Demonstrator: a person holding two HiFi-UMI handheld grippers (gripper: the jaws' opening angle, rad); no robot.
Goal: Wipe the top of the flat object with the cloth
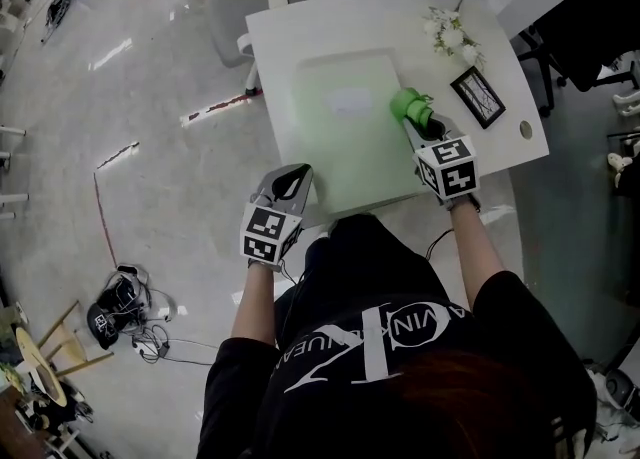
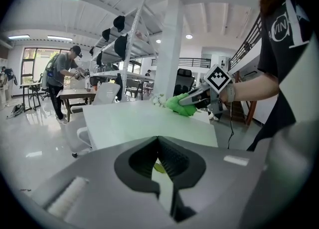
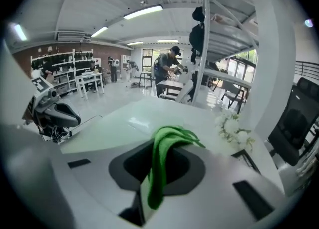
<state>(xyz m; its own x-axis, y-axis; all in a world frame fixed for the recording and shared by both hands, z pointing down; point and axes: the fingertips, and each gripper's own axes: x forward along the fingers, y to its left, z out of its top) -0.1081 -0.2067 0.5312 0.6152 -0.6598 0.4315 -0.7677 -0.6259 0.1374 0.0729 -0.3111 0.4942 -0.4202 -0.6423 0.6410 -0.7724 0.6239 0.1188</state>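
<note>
A pale green flat board (image 1: 345,137) lies on the white table (image 1: 500,142). A bright green cloth (image 1: 408,103) rests at the board's right edge, with my right gripper (image 1: 418,121) shut on it. In the right gripper view the cloth (image 3: 164,153) hangs out between the jaws, and the board (image 3: 134,123) stretches ahead. My left gripper (image 1: 292,179) sits by the board's near left edge. Its jaws are closed to a thin slit with nothing in them (image 2: 160,165). From there the board (image 2: 144,123) and the cloth (image 2: 178,104) are seen at table height.
White flowers (image 1: 450,33) and a black picture frame (image 1: 478,96) sit on the table to the right of the board. A white chair (image 1: 235,12) stands at the table's far left. Cables (image 1: 125,312) lie on the floor to the left. A person (image 2: 61,81) stands far off.
</note>
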